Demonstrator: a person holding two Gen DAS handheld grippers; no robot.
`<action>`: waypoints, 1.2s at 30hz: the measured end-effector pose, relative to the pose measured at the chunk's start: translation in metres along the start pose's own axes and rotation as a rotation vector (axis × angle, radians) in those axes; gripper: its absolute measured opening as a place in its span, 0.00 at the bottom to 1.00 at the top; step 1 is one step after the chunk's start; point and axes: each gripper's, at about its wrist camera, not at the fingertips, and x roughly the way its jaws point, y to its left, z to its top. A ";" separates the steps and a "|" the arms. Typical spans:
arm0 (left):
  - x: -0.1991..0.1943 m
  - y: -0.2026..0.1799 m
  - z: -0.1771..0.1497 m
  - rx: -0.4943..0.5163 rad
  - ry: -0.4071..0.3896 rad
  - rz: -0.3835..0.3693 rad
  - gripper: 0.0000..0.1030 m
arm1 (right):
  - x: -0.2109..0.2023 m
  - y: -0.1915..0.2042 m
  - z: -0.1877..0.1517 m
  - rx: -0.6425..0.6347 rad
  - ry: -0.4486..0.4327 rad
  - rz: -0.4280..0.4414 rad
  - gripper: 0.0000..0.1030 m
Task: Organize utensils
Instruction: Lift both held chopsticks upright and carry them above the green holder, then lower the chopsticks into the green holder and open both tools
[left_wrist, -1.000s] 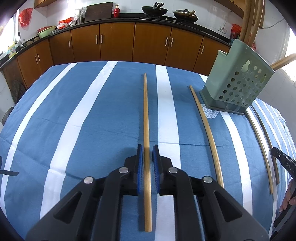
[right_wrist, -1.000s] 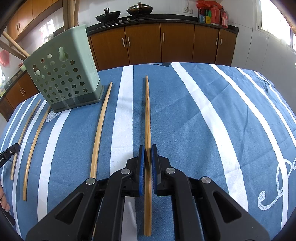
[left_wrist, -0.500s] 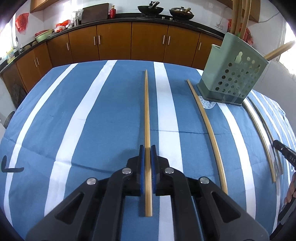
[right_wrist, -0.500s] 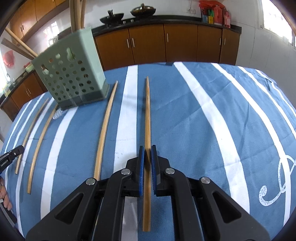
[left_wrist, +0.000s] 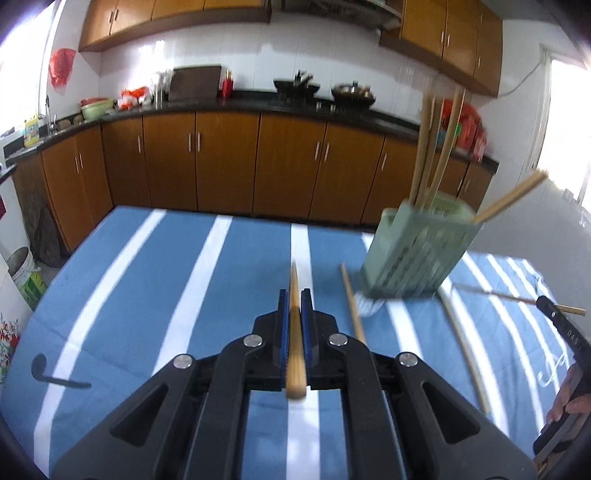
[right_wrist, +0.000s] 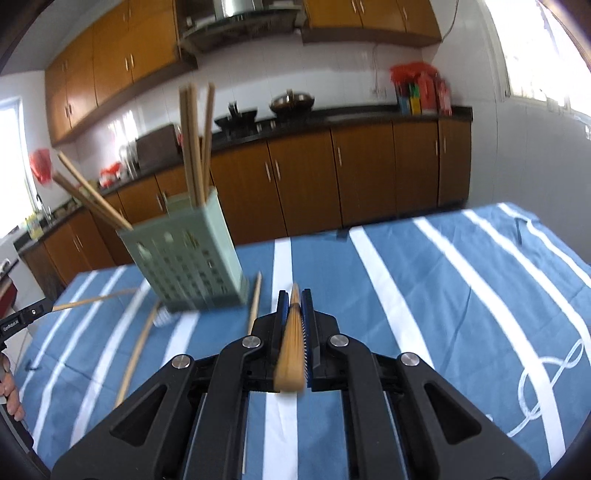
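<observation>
Two grippers, left (left_wrist: 294, 300) and right (right_wrist: 294, 300), each pinch one chopstick (left_wrist: 295, 332) (right_wrist: 291, 339) near its thick end, lifted off the striped cloth (left_wrist: 207, 280). Long tips could swing and knock the green holder (left_wrist: 417, 254) over, or miss its crowded opening.

The holder (left_wrist: 413, 251) stands on the tabletop (left_wrist: 147, 280), with cupboards (left_wrist: 221, 162) behind it. Sticks (left_wrist: 432, 147) stand in the holder. One chopstick (left_wrist: 352, 310) lies on the tabletop just left of the holder, and another chopstick (left_wrist: 463, 347) lies on its right.
</observation>
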 end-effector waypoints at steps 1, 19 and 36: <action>-0.003 -0.001 0.004 0.001 -0.011 -0.003 0.07 | -0.002 0.000 0.003 0.002 -0.015 0.005 0.07; -0.050 -0.024 0.049 0.084 -0.161 -0.081 0.07 | -0.038 0.015 0.048 -0.035 -0.177 0.060 0.07; -0.105 -0.092 0.123 0.030 -0.488 -0.253 0.07 | -0.063 0.057 0.112 -0.033 -0.406 0.255 0.07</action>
